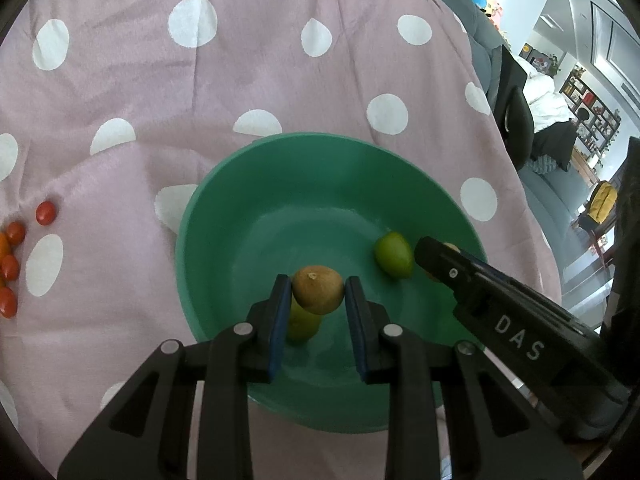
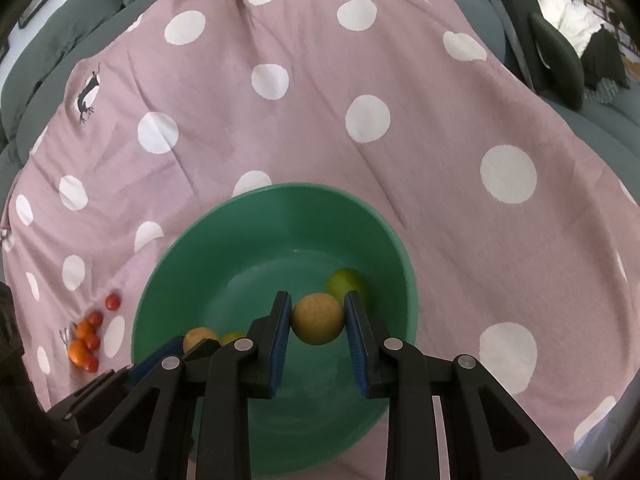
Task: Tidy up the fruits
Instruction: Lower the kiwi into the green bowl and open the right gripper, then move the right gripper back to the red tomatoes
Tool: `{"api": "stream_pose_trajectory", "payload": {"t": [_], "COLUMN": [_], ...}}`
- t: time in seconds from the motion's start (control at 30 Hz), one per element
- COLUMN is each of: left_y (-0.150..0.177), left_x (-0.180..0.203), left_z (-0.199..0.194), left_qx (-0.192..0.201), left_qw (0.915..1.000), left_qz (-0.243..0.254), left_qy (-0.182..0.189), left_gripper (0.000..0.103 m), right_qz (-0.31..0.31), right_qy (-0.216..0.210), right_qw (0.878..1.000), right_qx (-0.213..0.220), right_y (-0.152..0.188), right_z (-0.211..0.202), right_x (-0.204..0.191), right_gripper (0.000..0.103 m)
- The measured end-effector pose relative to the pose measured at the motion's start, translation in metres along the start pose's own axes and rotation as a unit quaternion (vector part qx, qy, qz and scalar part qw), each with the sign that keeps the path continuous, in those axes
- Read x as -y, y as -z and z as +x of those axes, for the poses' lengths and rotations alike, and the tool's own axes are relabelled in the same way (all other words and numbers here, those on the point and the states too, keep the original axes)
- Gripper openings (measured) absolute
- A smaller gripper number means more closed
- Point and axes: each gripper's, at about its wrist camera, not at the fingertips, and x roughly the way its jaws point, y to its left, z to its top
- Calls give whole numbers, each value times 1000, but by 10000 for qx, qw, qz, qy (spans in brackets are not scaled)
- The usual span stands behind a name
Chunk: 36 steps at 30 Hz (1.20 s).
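Left hand-held gripper (image 1: pixel 318 294) pinching a brown fruit (image 1: pixel 318 290), right hand-held gripper (image 2: pixel 318 318) — another brown fruit (image 2: pixel 317 319) clamped, above green bowl (image 1: pixel 248 184)

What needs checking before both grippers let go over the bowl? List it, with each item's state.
1. Left gripper shut on its brown fruit: ok.
2. Right gripper shut on its brown fruit: ok.
3. Both fruits over the green bowl, inside its rim: ok.
4. Drop spot free: not ok for the left, a green fruit lies right under it.
5. Grippers apart from each other: ok, no contact seen.
6. Cherry tomatoes sorted: not ok, on the cloth beside the bowl.
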Motion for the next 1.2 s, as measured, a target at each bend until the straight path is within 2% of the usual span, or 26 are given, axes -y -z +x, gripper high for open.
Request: {"api": "stream_pose_trajectory", "payload": {"t": [0.4, 0.57, 0.6, 0.67, 0.7, 0.77, 0.9, 1.03, 1.2], "left_y": [2, 4, 4, 5, 5, 5, 4, 2, 2], "left_x": [3, 2, 3, 2, 1, -3, -15, -39, -86], "left_z": [2, -2, -4, -11, -15, -23, -40, -66, -104], "left_qx": [27, 130, 173, 262, 316, 378, 489, 714, 957], "left_qw": [10000, 9999, 9998, 9996, 9995, 9993, 9988, 9969, 9912], "left_qz": [34, 8, 30, 70, 57, 34, -62, -291, -710], "left_qy": [-22, 30, 14, -26, -68, -45, -53, -166, -570], "left_gripper": [28, 28, 31, 47, 51, 53, 57, 68, 75], "right_qz": [-85, -53, -50, -32, -24, -13, -76, -252, -420], "right_qy": [31, -85, -101, -155, -144, -112, -177, -116, -137], "right_qw": [10000, 9999, 9999, 9999, 9999, 9998, 9994, 9989, 9979], "right_qx": [-26, -31, -13, 35, 67, 159, 291, 378, 467], "right_y": [0, 0, 0, 0, 0, 0, -1, -1, 0], "right_z": [3, 3, 2, -2, -3, -7, -15, -18, -21], "right_x": [-1, 0, 0, 1, 0, -1, -7, -19, -35], "right_gripper": [29, 29, 29, 32, 37, 52, 52, 52, 52]}}
